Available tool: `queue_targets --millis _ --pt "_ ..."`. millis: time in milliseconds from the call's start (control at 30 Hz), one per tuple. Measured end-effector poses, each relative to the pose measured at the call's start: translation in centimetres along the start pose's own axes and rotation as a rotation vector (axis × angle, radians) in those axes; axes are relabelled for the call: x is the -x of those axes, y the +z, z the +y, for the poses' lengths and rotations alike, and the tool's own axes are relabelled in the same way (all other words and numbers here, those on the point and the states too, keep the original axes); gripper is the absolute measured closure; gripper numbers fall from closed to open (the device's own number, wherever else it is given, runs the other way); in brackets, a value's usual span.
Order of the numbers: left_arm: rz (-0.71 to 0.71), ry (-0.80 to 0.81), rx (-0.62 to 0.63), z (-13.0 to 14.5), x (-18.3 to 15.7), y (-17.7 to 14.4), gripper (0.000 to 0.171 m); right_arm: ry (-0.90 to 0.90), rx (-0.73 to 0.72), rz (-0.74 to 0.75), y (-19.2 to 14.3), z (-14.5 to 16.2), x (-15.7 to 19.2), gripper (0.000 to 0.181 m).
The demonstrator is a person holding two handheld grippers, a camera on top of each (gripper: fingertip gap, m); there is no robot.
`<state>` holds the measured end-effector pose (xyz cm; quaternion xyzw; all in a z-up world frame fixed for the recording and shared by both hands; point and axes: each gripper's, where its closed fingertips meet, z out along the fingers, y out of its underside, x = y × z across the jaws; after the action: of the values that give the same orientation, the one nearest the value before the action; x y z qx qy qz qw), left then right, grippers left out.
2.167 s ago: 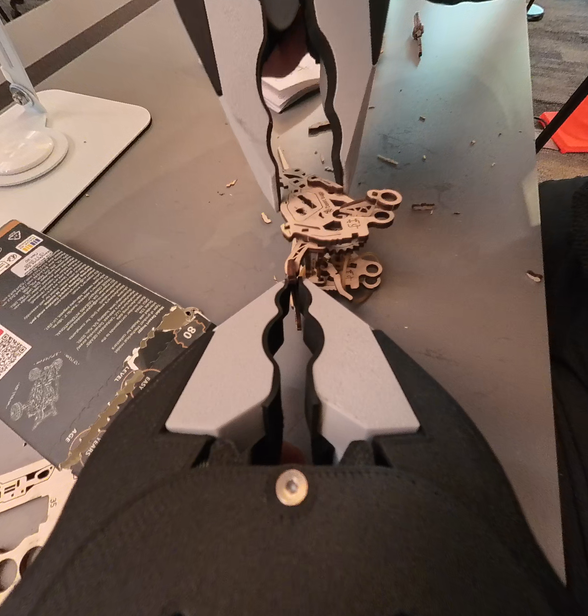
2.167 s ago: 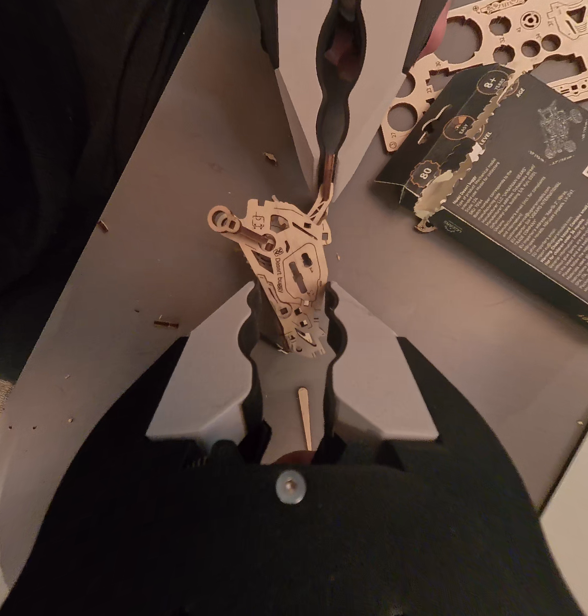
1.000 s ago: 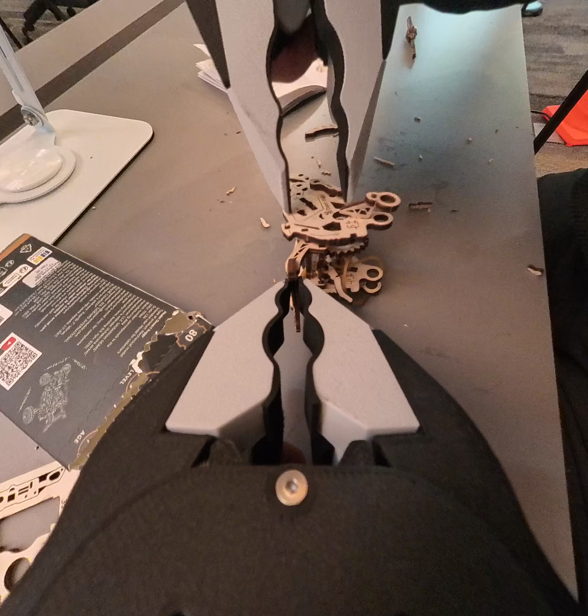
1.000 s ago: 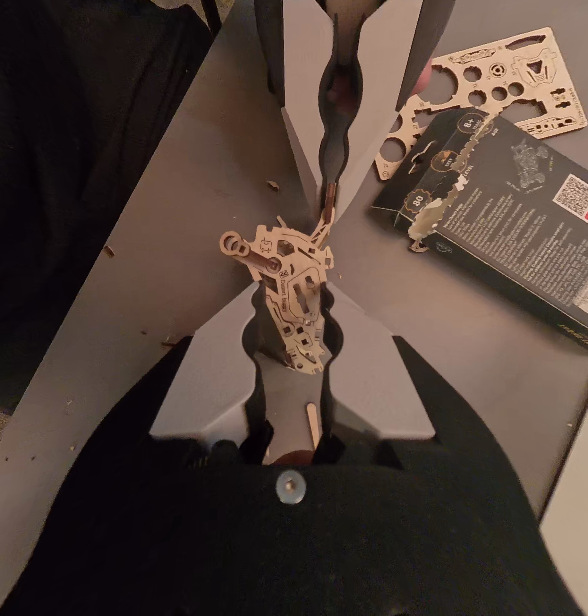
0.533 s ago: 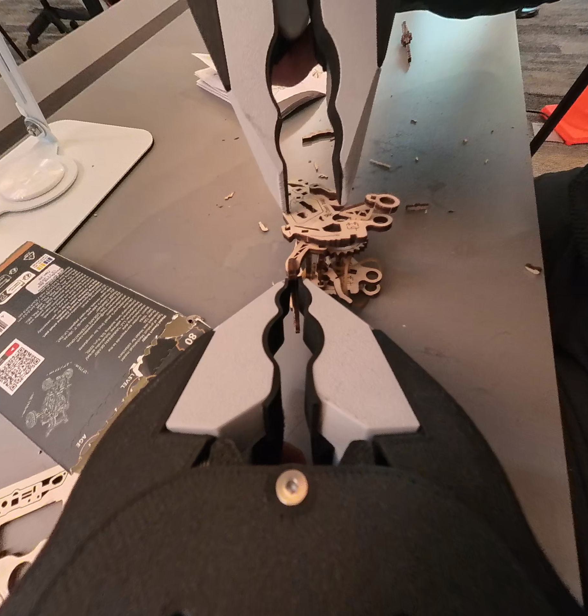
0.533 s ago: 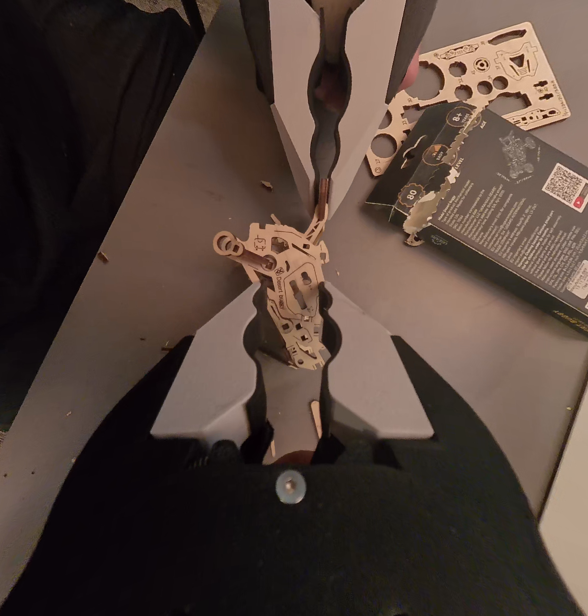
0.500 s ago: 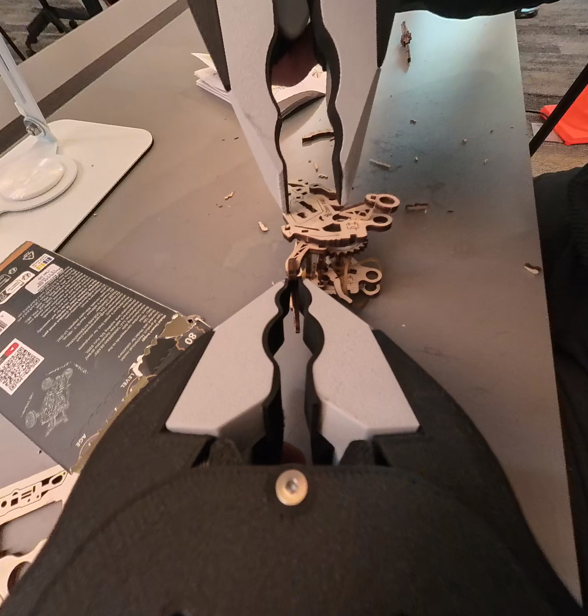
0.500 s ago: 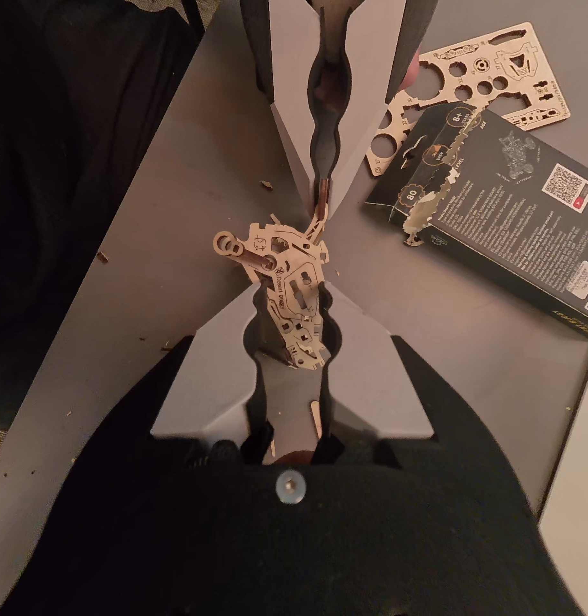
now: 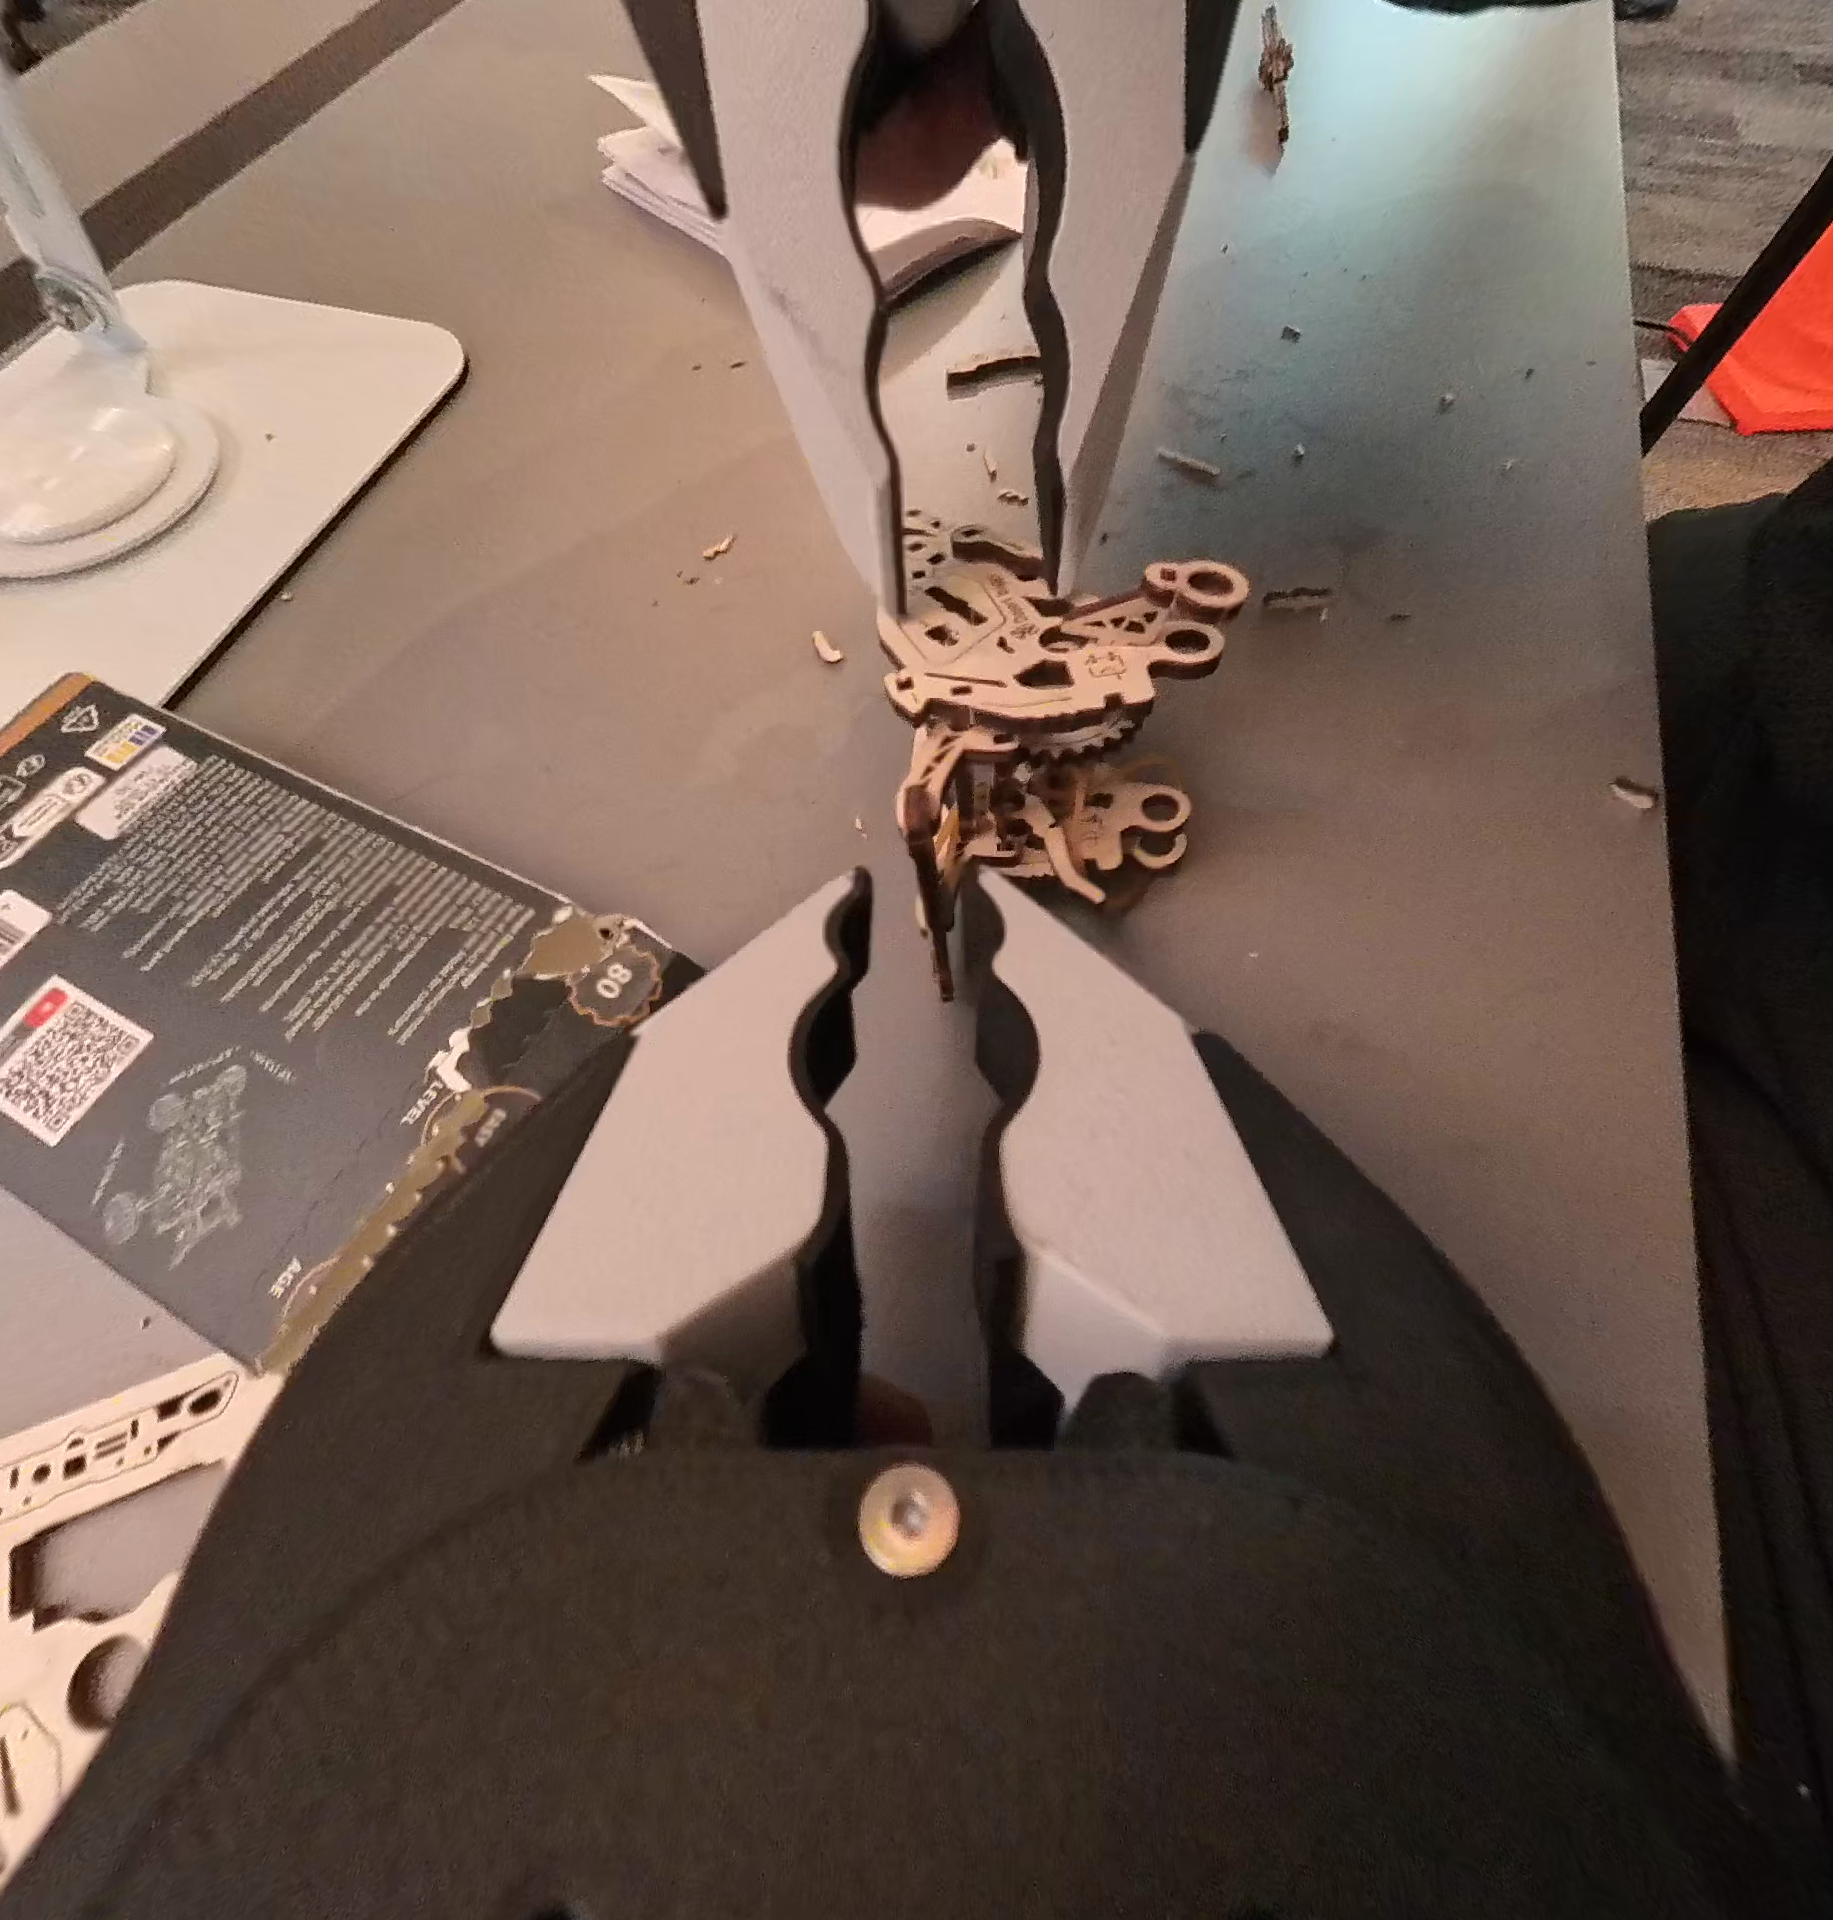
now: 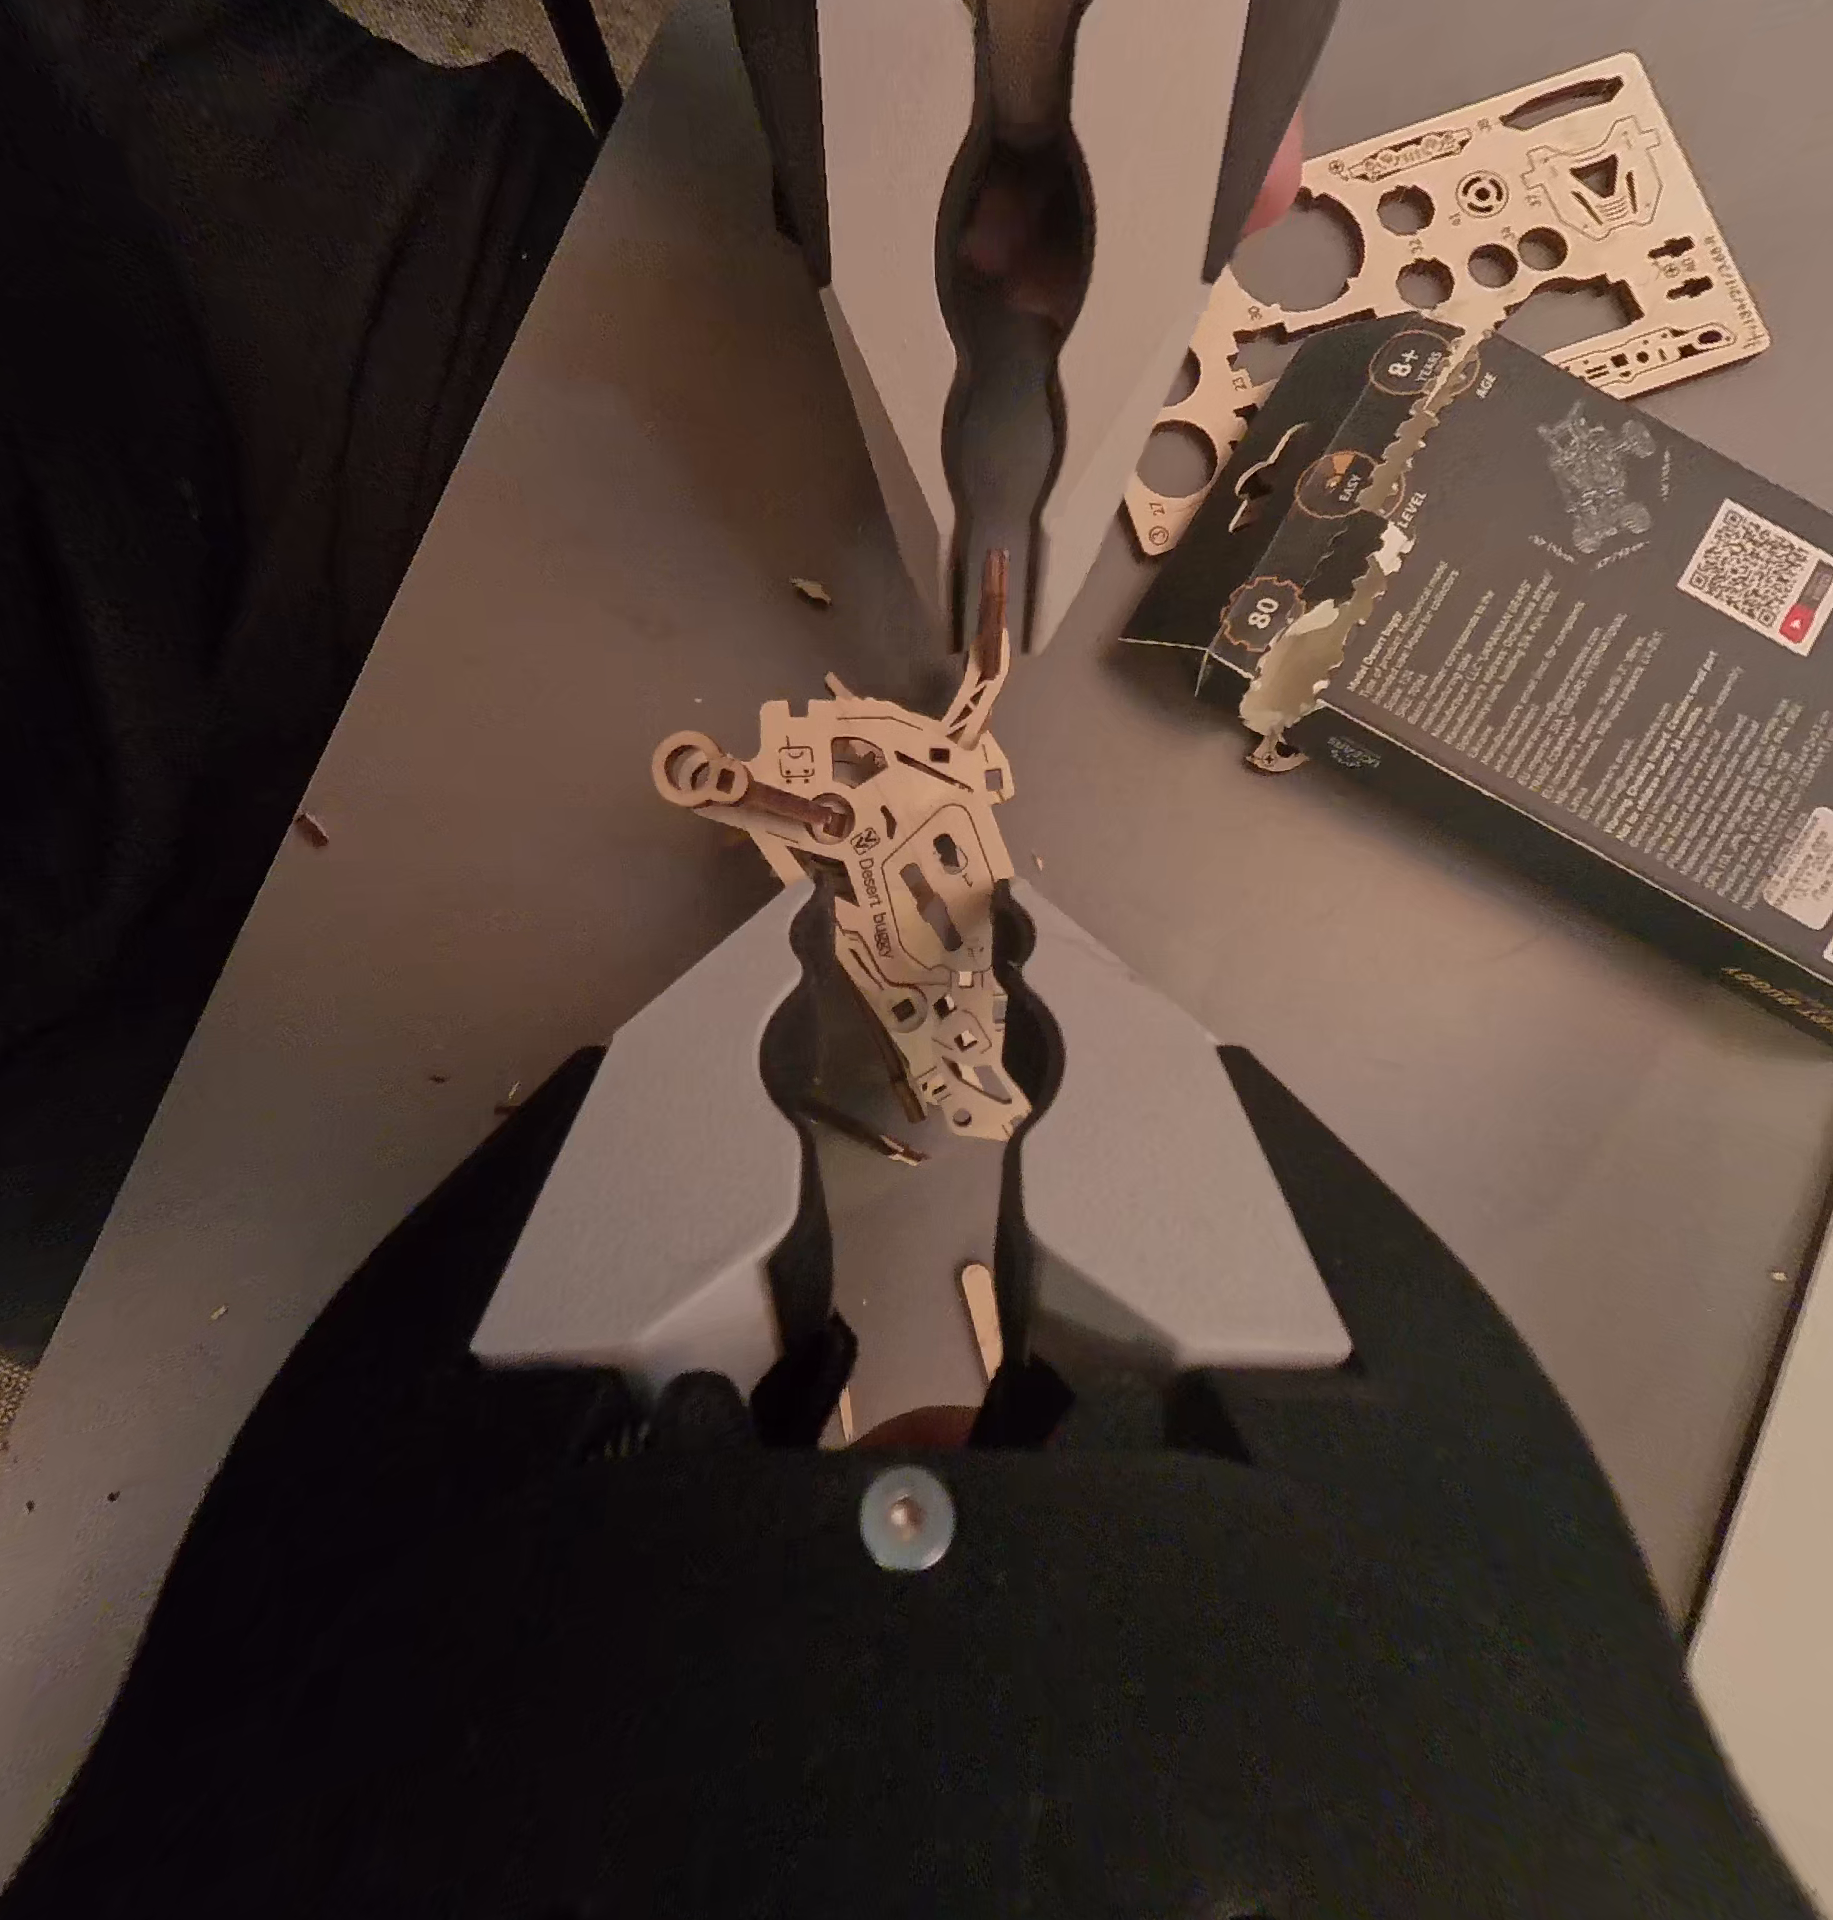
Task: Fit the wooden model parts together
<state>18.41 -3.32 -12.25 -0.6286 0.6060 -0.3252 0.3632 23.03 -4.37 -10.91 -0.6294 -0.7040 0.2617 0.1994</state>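
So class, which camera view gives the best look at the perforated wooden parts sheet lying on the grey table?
The right wrist view: the perforated wooden parts sheet shows most of its cut-outs beyond the black box, partly hidden by that box and the left gripper. The left wrist view catches only a corner at the frame edge.

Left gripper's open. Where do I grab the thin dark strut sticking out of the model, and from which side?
Pinch the strut across its flat faces near the free end, moving the left gripper straight forward. It looks edge-on between the open fingers, and the right gripper steadies the wooden model.
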Motion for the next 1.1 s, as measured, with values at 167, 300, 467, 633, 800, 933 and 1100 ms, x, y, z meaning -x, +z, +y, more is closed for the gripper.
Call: queue_targets --millis 167,300,467,633,800,933,1100 --pt "0.002 0.002 -0.012 -0.7 0.1 -1.2 0.143 0.012 -0.025 0.023 -0.2 -0.3 -0.4 0.151" --pt "-0.021 0.022 -0.075 -3.0 -0.1 -1.2 0.136 0.018 -0.051 0.042 -0.3 -0.5 -0.6 0.149" --pt "-0.012 0.067 -0.080 -3.8 -1.1 -0.2 0.135 0.039 -0.079 0.021 0.1 -0.5 -0.4 0.148" --pt "-0.005 0.169 -0.036 -3.9 -2.7 0.8 0.141 0.025 -0.090 -0.018 0.6 -0.6 0.6 0.151" --pt "-0.041 0.274 0.028 -2.9 -3.2 1.7 0.149 0.022 -0.107 -0.021 0.6 -0.6 1.0 0.154" --pt "-0.069 0.320 0.027 -2.8 -3.4 1.8 0.156 0.023 -0.131 -0.021 0.7 -0.8 1.5 0.156" --pt "-0.103 0.393 0.020 -3.0 -3.6 1.6 0.161 0.023 -0.168 -0.023 0.7 -1.2 2.0 0.159"
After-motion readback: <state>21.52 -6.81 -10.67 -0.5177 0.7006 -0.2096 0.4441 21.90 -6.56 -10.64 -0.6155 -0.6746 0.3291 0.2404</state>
